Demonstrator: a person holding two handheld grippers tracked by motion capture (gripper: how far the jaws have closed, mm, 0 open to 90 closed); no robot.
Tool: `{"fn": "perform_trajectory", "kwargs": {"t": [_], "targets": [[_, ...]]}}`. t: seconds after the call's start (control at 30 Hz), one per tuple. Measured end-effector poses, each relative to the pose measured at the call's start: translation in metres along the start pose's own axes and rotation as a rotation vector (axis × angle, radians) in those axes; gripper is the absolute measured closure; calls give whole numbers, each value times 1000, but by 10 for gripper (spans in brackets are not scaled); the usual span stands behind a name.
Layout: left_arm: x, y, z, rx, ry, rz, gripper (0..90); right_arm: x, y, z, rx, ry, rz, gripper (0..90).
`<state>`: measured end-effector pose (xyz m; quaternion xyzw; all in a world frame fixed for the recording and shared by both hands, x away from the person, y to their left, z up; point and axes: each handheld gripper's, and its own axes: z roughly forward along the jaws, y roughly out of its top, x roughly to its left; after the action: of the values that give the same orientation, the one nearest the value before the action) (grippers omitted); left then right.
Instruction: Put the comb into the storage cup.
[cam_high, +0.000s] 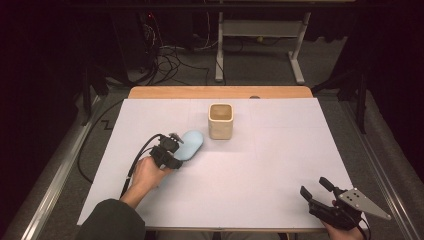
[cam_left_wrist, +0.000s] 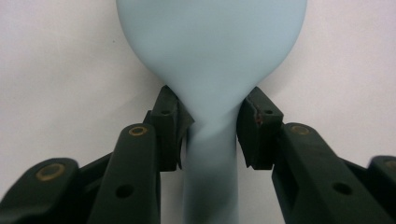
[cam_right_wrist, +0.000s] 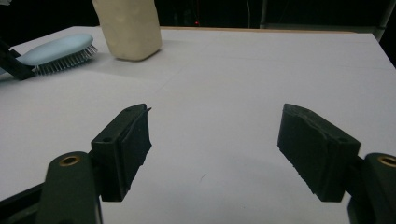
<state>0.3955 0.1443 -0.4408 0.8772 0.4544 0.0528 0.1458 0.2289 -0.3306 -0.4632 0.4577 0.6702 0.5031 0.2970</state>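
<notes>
A light blue hairbrush (cam_high: 190, 145) lies bristles down on the white sheet, left of centre. Its handle points toward my left gripper (cam_high: 175, 150). In the left gripper view the brush (cam_left_wrist: 210, 46) narrows to a neck, and my left gripper (cam_left_wrist: 212, 126) has a black pad (cam_left_wrist: 170, 130) against each side of that neck. My right gripper (cam_high: 313, 186) rests near the table's front right corner. Its jaws stand wide apart with nothing between them, as in the right gripper view (cam_right_wrist: 215, 149). That view has the brush (cam_right_wrist: 56, 49) far off at the upper left.
A beige square cup (cam_high: 220, 122) stands upright just right of the brush head, open at the top; it also appears in the right gripper view (cam_right_wrist: 128, 28). The white sheet (cam_high: 260, 165) covers a wooden table (cam_high: 220, 92). Cables and a desk frame lie on the floor beyond.
</notes>
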Motion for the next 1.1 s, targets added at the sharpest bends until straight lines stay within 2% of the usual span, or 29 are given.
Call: {"fn": "perform_trajectory", "kwargs": {"t": [0.53, 0.73, 1.1], "targets": [[0, 0, 0, -12, -4, 13, 694, -1, 0, 0, 1, -1, 2, 259], [1, -2, -1, -24, -5, 24, 695, -1, 0, 0, -1, 0, 6, 259], [4, -7, -7, -63, -25, 16, 696, -1, 0, 0, 4, -1, -1, 259]]}}
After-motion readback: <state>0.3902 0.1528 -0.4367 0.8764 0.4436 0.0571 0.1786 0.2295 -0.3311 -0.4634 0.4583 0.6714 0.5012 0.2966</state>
